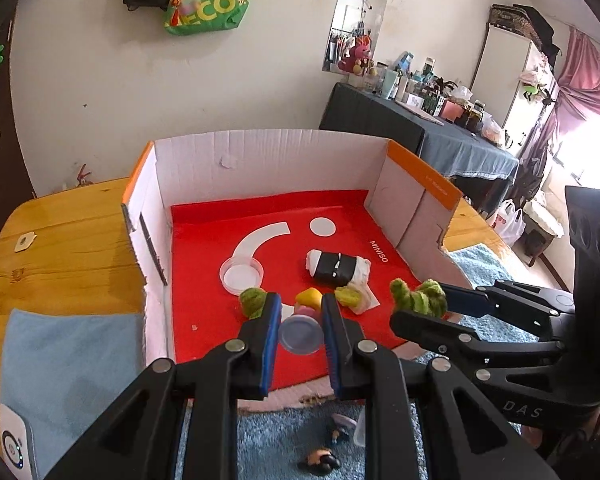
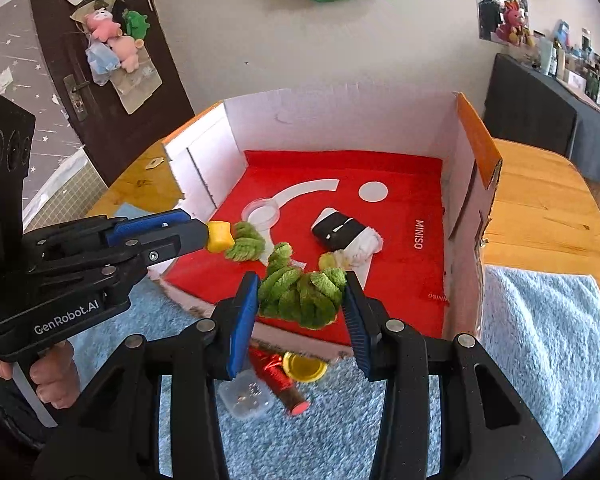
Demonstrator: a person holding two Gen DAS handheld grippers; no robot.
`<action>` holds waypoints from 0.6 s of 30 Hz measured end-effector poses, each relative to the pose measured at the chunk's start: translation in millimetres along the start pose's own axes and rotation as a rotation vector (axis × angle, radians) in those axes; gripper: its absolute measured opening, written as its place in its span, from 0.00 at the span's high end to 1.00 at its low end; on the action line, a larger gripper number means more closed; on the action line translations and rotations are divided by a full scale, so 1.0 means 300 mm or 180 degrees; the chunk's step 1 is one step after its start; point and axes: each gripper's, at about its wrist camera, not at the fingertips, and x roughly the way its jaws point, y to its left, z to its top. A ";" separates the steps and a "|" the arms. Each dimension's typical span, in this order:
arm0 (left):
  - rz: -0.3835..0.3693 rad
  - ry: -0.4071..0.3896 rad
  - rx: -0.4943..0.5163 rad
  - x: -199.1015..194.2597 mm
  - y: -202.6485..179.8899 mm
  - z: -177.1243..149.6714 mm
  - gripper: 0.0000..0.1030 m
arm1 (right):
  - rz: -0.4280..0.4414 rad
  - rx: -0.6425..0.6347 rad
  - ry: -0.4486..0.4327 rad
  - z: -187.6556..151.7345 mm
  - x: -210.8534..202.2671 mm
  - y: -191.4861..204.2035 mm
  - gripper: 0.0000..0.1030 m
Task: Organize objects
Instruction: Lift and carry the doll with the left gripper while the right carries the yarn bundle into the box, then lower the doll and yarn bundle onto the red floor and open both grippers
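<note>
My left gripper (image 1: 300, 316) is shut on a small round clear-lidded container with a yellow top (image 1: 302, 334), held over the front of the red mat in the cardboard box (image 1: 268, 156); it shows as a yellow block (image 2: 219, 236) in the right wrist view. My right gripper (image 2: 300, 300) is shut on a green fuzzy chenille toy (image 2: 304, 294), also seen in the left wrist view (image 1: 420, 296), above the box's front edge. On the mat lie a black-and-white bundle (image 1: 338, 266), a clear round lid (image 1: 241, 274), another green fuzzy piece (image 1: 252, 300) and a pale wrapped item (image 1: 354, 298).
The box (image 2: 476, 152) sits on a wooden table (image 2: 540, 200). A blue fluffy towel (image 2: 540, 328) lies at the front, with a yellow lid (image 2: 304, 366), a red roll (image 2: 280, 384) and a clear case (image 2: 246, 396) on it. A white device (image 1: 14, 444) lies at the left.
</note>
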 end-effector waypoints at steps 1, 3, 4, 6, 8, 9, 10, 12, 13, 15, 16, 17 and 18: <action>-0.0004 0.0013 -0.0002 0.008 0.002 0.001 0.79 | -0.0006 0.0007 0.0018 0.002 0.009 -0.004 0.62; -0.0015 0.0039 -0.0008 0.022 0.007 0.002 0.79 | -0.0018 0.0020 0.0049 0.004 0.023 -0.012 0.62; -0.0019 0.0053 -0.0013 0.030 0.009 0.002 0.79 | -0.0024 0.0029 0.0071 0.004 0.033 -0.018 0.62; -0.0026 0.0085 -0.0020 0.046 0.013 0.001 0.79 | -0.0036 0.0044 0.0113 0.004 0.050 -0.025 0.62; -0.0029 0.0113 -0.0024 0.061 0.018 -0.001 0.79 | -0.0047 0.0060 0.0144 0.003 0.063 -0.029 0.62; -0.0029 0.0129 -0.0028 0.068 0.020 -0.004 0.79 | -0.0051 0.0068 0.0161 0.002 0.070 -0.032 0.62; -0.0029 0.0142 -0.0032 0.074 0.023 -0.005 0.79 | -0.0057 0.0078 0.0184 0.001 0.080 -0.036 0.62; -0.0029 0.0177 -0.0047 0.089 0.029 -0.011 0.79 | -0.0078 0.0083 0.0221 0.000 0.094 -0.039 0.62; -0.0029 0.0190 -0.0049 0.095 0.031 -0.013 0.79 | -0.0090 0.0080 0.0242 -0.002 0.102 -0.041 0.62; -0.0024 0.0225 -0.0054 0.109 0.035 -0.020 0.79 | -0.0105 0.0073 0.0283 -0.005 0.115 -0.043 0.62; -0.0022 0.0245 -0.0058 0.116 0.037 -0.024 0.79 | -0.0127 0.0053 0.0295 -0.005 0.121 -0.042 0.62; -0.0021 0.0263 -0.0061 0.122 0.040 -0.028 0.79 | -0.0141 0.0043 0.0301 -0.004 0.124 -0.041 0.62; -0.0021 0.0280 -0.0062 0.127 0.042 -0.032 0.79 | -0.0141 0.0038 0.0313 -0.003 0.127 -0.041 0.62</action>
